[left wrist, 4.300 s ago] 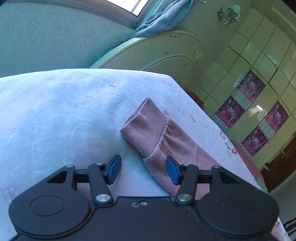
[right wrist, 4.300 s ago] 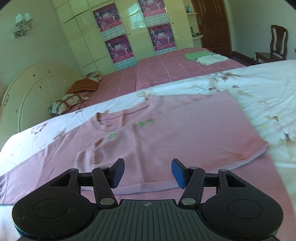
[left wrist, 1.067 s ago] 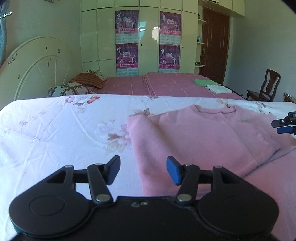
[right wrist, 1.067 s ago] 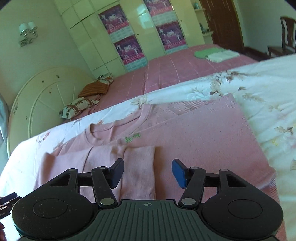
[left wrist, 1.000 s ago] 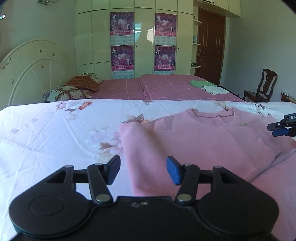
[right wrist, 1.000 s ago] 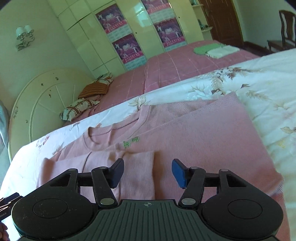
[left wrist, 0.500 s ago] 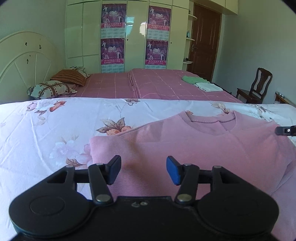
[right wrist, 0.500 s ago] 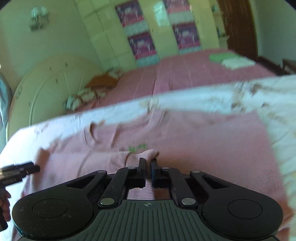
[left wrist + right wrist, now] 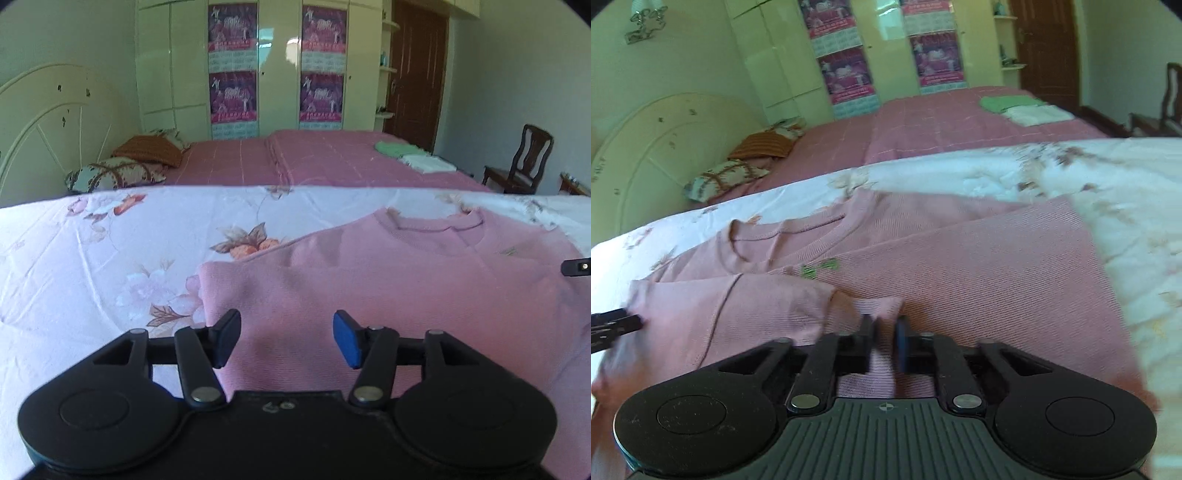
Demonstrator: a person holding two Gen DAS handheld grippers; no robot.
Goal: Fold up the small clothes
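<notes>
Pink sweater (image 9: pixel 979 273), fine-ribbed knit, with a small green mark (image 9: pixel 820 268) below the neckline; folded-over sleeve (image 9: pixel 746 314) the same pink.
White bedsheet (image 9: pixel 110 258) under it, printed with pale pink and orange-red flowers and brown leaves.
Far bed cover (image 9: pixel 332 162): dusty rose with a thin pale grid.
On it, right: folded clothes (image 9: pixel 413 155), one mint green, one white.
Far left: pillows (image 9: pixel 125 166), one rust-brown, one pale with a brown lattice print.
Cream headboard (image 9: pixel 48 122), speckled dark.
Pale yellow-green wardrobe (image 9: pixel 173 74) with purple-magenta posters (image 9: pixel 232 96).
Dark brown door (image 9: pixel 417 74) and chair (image 9: pixel 524 162).
Left gripper (image 9: pixel 286 339): black, blue pads (image 9: pixel 347 345).
</notes>
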